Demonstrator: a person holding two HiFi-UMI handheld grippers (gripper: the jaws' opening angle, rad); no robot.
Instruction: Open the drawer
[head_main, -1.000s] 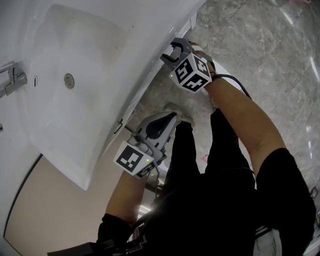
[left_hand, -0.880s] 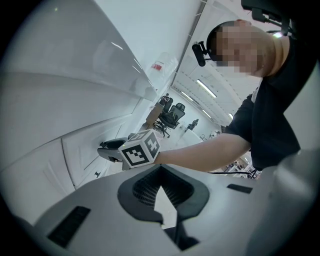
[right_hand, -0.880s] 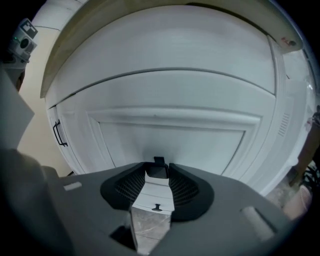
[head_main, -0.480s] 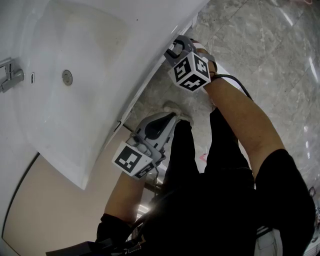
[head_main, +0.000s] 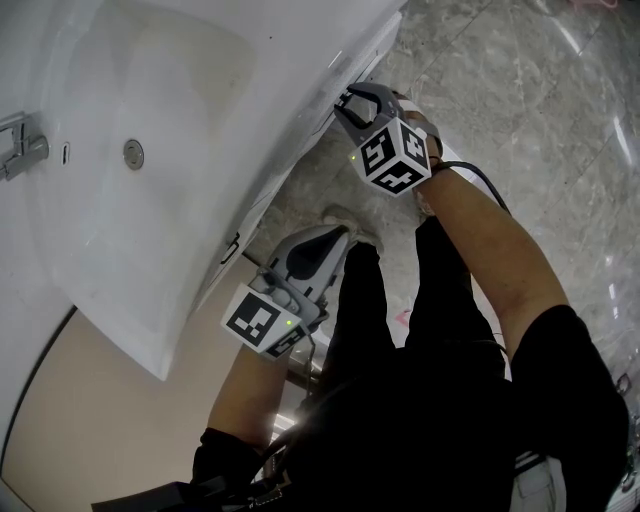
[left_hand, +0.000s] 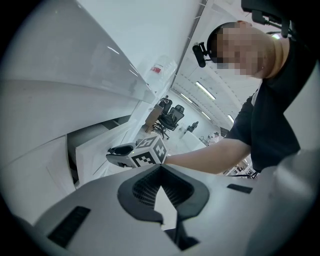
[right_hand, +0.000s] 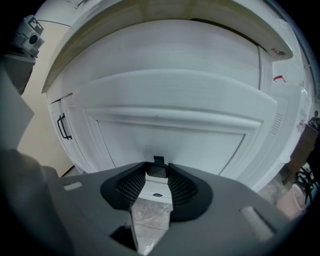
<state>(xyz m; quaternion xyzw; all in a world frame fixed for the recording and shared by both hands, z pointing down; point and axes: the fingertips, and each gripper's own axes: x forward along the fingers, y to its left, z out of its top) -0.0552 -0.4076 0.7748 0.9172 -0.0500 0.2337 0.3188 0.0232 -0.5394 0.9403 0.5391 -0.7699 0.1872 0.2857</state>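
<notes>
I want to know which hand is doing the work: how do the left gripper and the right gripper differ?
The grey left gripper has its jaws together on nothing; the grey right gripper has just closed its jaws on the small dark handle of the white drawer front. The left one is held in the air, touching nothing; the right one is up at the drawer. Both are the same two-jaw build.

The drawer handle (right_hand: 158, 167) sits in the right gripper (head_main: 347, 108), under the sink (head_main: 150, 250).
</notes>
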